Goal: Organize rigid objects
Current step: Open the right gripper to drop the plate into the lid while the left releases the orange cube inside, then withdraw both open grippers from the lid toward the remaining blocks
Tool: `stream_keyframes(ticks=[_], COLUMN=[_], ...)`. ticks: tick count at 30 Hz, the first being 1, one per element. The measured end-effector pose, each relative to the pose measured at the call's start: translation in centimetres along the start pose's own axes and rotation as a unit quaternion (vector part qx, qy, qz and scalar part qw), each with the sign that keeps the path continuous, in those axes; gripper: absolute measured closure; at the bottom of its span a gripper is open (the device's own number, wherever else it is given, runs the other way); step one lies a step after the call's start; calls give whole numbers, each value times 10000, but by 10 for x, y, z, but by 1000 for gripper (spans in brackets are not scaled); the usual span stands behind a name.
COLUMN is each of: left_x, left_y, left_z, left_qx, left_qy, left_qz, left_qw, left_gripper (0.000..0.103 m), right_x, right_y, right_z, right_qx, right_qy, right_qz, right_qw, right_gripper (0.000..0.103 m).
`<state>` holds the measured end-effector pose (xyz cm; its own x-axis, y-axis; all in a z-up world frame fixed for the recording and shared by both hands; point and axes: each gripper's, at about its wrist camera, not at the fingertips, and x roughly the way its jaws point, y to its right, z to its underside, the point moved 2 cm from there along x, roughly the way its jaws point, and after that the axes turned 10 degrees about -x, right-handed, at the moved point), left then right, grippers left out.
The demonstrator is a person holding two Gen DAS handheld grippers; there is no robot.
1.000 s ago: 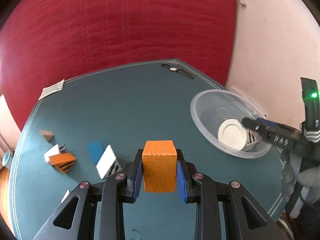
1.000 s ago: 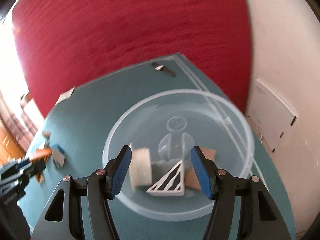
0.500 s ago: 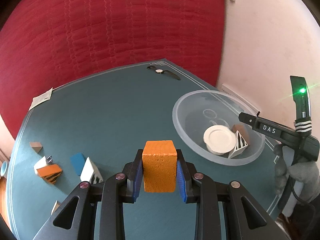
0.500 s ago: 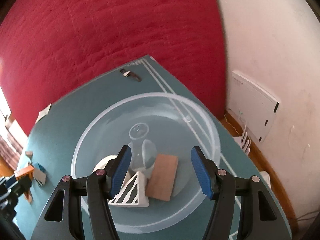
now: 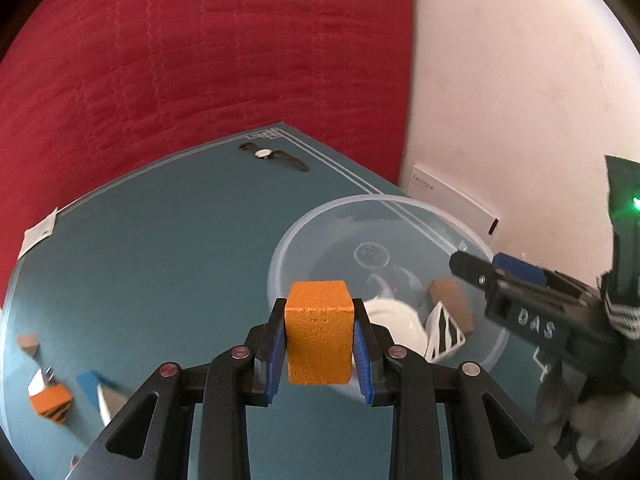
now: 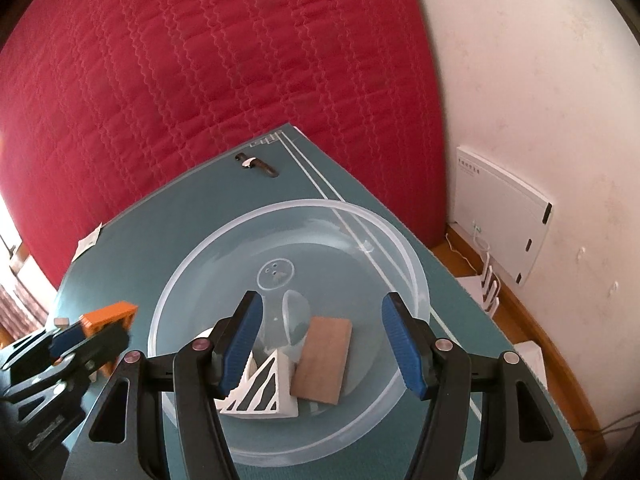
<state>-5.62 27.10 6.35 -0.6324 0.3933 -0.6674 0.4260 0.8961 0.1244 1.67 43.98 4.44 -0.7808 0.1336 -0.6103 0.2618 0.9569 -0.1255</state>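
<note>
My left gripper [image 5: 320, 354] is shut on an orange block [image 5: 319, 334], held above the teal table just left of the clear plastic bowl [image 5: 408, 204]. From the right wrist view the same orange block [image 6: 110, 316] and the left gripper [image 6: 76, 338] show at the bowl's left rim. My right gripper [image 6: 326, 344] stands open over the bowl [image 6: 360, 220] with nothing between its fingers. Inside the bowl lie a white striped triangular block [image 6: 266, 394], a brown flat block [image 6: 324, 364] and a white disc [image 5: 394, 320]. The right gripper [image 5: 504, 276] also shows side-on at the bowl's right edge.
Loose blocks lie at the table's left: an orange striped one [image 5: 50, 402], a blue one [image 5: 90, 384], a white one [image 5: 110, 404] and a small brown one [image 5: 27, 343]. A wristwatch [image 5: 274, 156] lies at the far corner, a paper slip [image 5: 38, 236] at the left edge. A red quilted backdrop and white wall surround the table.
My left gripper has carried the orange block rightward toward the bowl, which now looms larger. The right gripper rolled and shifted over the bowl, then held still.
</note>
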Motion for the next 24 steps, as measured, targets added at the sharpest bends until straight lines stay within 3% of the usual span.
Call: stream_keyframes(ticks=[4,6,8,15,20,24], left_x=[6,9,9,3,-5,-9], left_y=[2,0,-4,-23,-37,-44], left_z=[-5,-7,-7,-3,0,6], left_qx=[23,-32,-84,-240,-405,-495], left_qy=[1,-4,42,33,134,216], left_qz=[30,60,20,-171,-386,-543], left_qw=[10000,10000,10000,9996,9983,9971], left_gripper=[69,54,29,25,6,1], right_x=[0,0,0,-3,-4,-4], right_y=[-1,-3,-5,-10,-16,-21], right_z=[1,2,2,4,6,8], right_qx=[-9,-49,-92,-144,-220,-310], right_qy=[-7,-17,-15,24,34,56], right_qz=[-16,-16,-13,5,-4,-33], right_qw=[10000,10000,10000,9999,9998,9995], right_gripper=[40,40,40,40,40,40])
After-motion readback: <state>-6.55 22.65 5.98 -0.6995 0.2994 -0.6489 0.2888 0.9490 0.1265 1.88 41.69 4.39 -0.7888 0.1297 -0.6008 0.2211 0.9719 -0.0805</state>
